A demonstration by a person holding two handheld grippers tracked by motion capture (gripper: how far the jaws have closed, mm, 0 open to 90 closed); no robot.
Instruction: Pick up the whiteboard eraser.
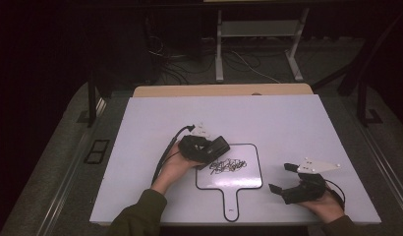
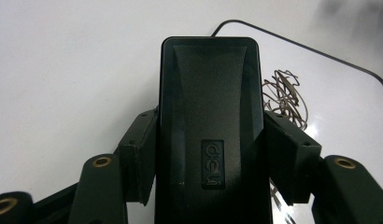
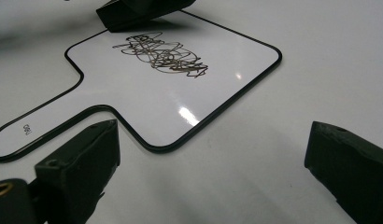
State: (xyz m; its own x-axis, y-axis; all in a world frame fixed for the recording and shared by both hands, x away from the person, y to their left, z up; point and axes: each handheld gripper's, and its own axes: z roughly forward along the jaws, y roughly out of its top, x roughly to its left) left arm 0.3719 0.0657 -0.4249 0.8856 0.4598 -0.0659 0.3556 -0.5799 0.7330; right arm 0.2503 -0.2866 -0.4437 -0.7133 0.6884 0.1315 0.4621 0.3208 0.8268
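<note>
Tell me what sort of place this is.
Probably a lab or workshop bench set up for recording. A white table stands in a dark room, cables trail across the floor behind it, and a white metal frame stands there too.

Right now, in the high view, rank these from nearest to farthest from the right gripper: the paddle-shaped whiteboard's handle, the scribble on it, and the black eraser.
1. The handle of the whiteboard, just left of the right gripper, near the table's front edge.
2. The scribble, farther left, on the board's upper part.
3. The black eraser, clamped in the left gripper at the board's top-left corner.
</note>
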